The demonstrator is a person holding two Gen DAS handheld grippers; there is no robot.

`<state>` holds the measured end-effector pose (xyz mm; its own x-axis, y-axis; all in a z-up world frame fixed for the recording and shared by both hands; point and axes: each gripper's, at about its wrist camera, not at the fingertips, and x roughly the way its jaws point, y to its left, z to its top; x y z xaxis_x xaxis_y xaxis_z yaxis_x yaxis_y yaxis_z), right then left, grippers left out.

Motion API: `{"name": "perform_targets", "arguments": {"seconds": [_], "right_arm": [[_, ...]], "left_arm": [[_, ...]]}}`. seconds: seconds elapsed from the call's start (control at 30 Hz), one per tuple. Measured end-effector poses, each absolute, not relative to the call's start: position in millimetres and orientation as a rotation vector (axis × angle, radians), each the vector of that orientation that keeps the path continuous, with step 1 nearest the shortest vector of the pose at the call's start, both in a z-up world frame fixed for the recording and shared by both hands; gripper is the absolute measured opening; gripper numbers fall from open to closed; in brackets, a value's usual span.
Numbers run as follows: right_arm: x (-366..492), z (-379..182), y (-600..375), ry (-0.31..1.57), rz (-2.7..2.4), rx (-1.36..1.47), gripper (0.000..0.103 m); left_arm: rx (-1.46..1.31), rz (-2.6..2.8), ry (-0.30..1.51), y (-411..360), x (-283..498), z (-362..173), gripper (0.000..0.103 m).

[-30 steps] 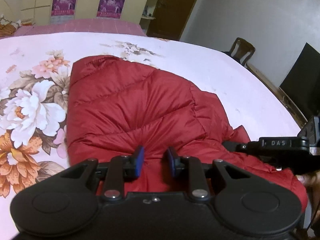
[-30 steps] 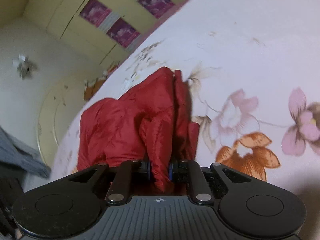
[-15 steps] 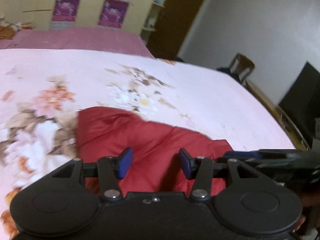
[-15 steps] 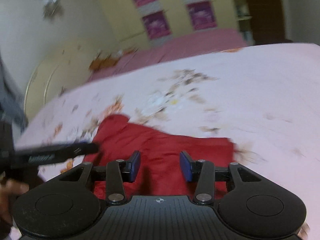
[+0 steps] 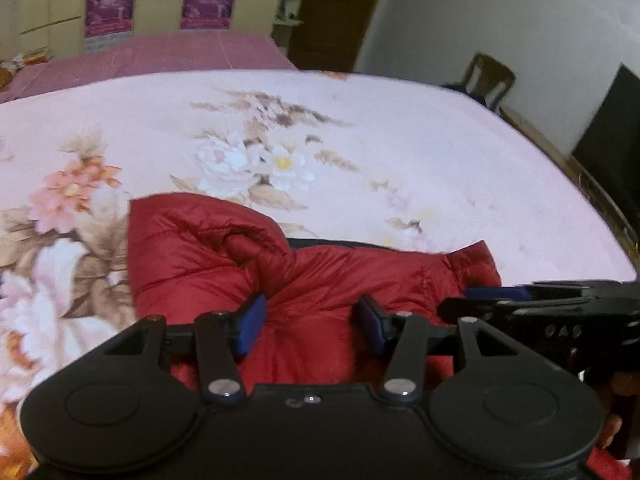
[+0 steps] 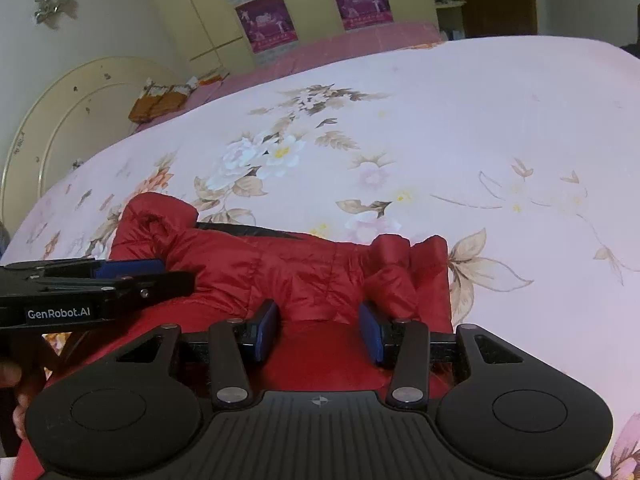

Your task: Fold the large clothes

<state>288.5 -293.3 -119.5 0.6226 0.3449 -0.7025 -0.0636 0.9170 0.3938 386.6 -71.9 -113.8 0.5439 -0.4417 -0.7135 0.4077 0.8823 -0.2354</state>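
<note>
My left gripper (image 5: 310,326) hung with its blue pads apart, nothing pinched between them, the red quilted down jacket (image 5: 320,280) lying below and beyond the fingertips; its jaws had just been opening. My right gripper (image 6: 319,330) stood the same way, its jaws just opened as well and parted over the jacket, with no fabric caught in them. The two tools sat close side by side, each showing at the edge of the other's view. The jacket lay folded into a long puffy band near the front edge of the bed with the pink floral bedsheet (image 6: 460,128), a rounded lump bulging at its left end and a crumpled tuck at its right end, a dark strip of lining showing along the far side. I judged the fold only loosely set: the padding could spring back and let the top layer slide open, and if I gripped just one layer at the next pick, the bundle would likely drag apart rather than fold over cleanly.
</note>
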Motion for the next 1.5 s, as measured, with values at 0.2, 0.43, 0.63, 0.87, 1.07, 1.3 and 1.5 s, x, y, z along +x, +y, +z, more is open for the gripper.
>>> {"name": "perform_targets", "arguments": {"seconds": [0.2, 0.43, 0.63, 0.87, 1.07, 1.3, 1.5], "right_arm": [[217, -71, -313, 0.759, 0.322, 0.328, 0.044], [205, -110, -295, 0.822, 0.333, 0.240, 0.044], [211, -119, -293, 0.846, 0.329, 0.228, 0.044], [140, -55, -298, 0.741, 0.430, 0.198, 0.044], [92, -57, -290, 0.749, 0.466, 0.179, 0.043], [84, -85, -272, 0.813, 0.447, 0.139, 0.023], [90, -117, -263, 0.853, 0.451, 0.112, 0.022]], "left_arm": [[-0.093, -0.558, 0.717, -38, 299, -73, 0.051], [-0.038, -0.540, 0.781, -57, 276, -120, 0.054], [-0.052, -0.517, 0.810, -55, 277, -119, 0.051], [-0.065, -0.578, 0.743, -38, 207, -76, 0.051], [-0.087, -0.531, 0.758, -40, 169, -86, 0.048], [-0.036, -0.500, 0.771, -40, 159, -102, 0.048], [0.037, -0.465, 0.764, -44, 154, -126, 0.050]]}}
